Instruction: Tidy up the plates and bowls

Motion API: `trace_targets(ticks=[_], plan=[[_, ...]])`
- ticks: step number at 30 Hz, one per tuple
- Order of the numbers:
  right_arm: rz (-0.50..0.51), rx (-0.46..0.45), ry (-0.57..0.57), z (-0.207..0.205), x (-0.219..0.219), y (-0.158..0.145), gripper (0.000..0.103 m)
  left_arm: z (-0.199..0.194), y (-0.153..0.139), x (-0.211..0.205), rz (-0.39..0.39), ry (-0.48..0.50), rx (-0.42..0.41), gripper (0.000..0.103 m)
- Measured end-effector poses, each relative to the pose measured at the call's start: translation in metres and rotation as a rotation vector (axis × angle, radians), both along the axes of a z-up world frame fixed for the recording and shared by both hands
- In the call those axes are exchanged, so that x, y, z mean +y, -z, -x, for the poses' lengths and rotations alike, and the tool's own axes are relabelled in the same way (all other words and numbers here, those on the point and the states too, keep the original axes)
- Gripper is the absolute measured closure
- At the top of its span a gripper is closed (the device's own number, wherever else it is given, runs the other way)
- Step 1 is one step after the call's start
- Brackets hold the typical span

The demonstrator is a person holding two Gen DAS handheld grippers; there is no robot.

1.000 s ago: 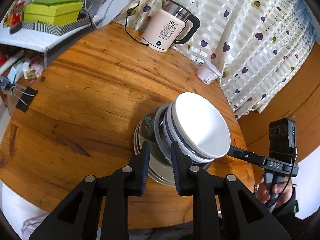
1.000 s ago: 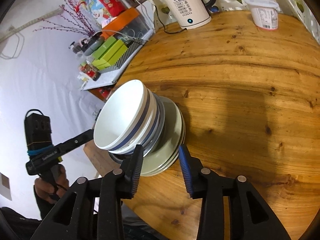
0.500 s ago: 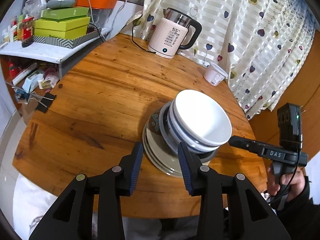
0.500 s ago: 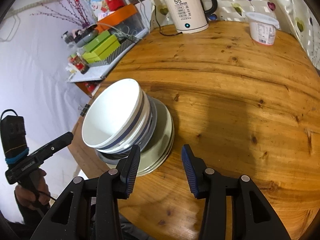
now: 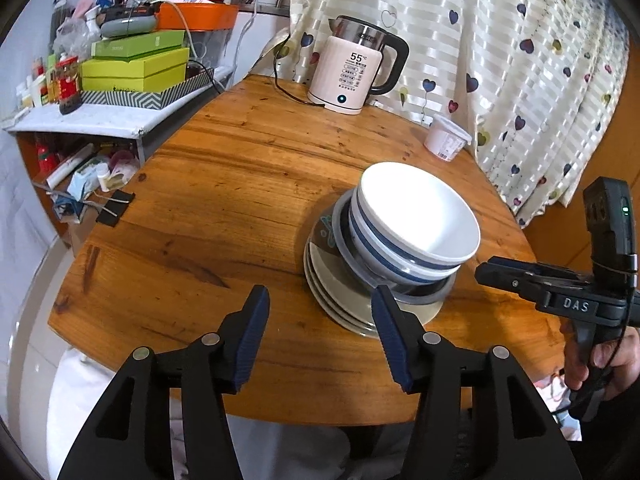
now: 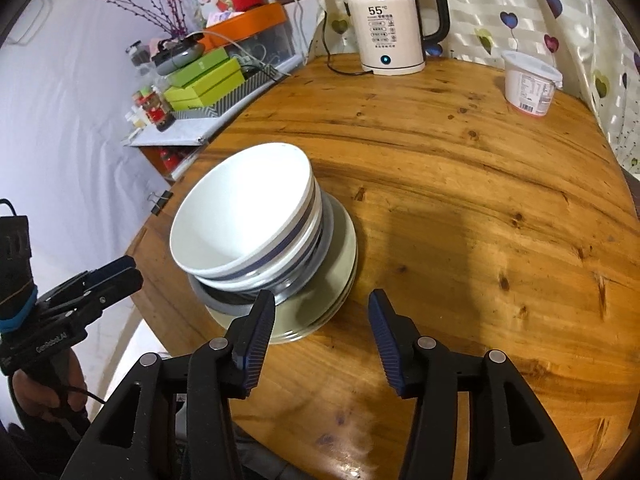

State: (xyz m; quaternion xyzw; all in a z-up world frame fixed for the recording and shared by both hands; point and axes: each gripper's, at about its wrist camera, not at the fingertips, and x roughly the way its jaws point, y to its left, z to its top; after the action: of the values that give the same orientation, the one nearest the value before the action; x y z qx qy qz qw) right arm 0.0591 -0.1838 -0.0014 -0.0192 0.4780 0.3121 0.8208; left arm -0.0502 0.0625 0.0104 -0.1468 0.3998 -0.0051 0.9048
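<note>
1. The left gripper (image 5: pixel 320 322) has just been opening; its ribbed blue pads stand wide with only bare wood between them.
2. The right gripper (image 6: pixel 322 330) has likewise been widening and holds nothing.
3. The stack lies at one o'clock from the left jaws and eleven o'clock from the right, just beyond both, about equally near.
4. Glossy white blue-banded bowls (image 5: pixel 416 220) nest atop a grey-rimmed steel bowl (image 5: pixel 334 232) on round greenish plates (image 5: pixel 340 300), on the round wooden table (image 5: pixel 224 184).
5. The stack looks finished; both hands seem free to leave.

There were two white bowls (image 5: pixel 416 220), one steel bowl (image 5: pixel 420 292), three plates (image 5: pixel 340 300), one kettle (image 5: pixel 356 76), one tub (image 5: pixel 446 142).
</note>
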Motion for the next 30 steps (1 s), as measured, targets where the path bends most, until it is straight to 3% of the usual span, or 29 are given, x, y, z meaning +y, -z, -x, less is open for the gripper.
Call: trace_targets(ticks=[7, 14, 19, 24, 30], plan=[[0.035, -0.032, -0.001, 0.013, 0.005, 0.002, 0.051, -0.004, 0.003, -0.013, -0.076, -0.013, 0.036, 0.049], [0.064, -0.046, -0.012, 0.022, 0.009, 0.004, 0.049, -0.005, 0.004, -0.02, -0.07, -0.017, 0.051, 0.049], [0.07, -0.056, -0.031, 0.029, 0.013, 0.005, 0.048, -0.002, 0.004, -0.028, -0.106, -0.024, 0.048, 0.049], [0.072, -0.063, -0.038, 0.035, 0.016, 0.006, 0.046, -0.002, 0.002, -0.036, -0.185, -0.047, 0.059, 0.049], [0.075, -0.069, -0.054, 0.041, 0.02, 0.006, 0.046, -0.001, 0.004, -0.034, -0.174, -0.048, 0.064, 0.049]])
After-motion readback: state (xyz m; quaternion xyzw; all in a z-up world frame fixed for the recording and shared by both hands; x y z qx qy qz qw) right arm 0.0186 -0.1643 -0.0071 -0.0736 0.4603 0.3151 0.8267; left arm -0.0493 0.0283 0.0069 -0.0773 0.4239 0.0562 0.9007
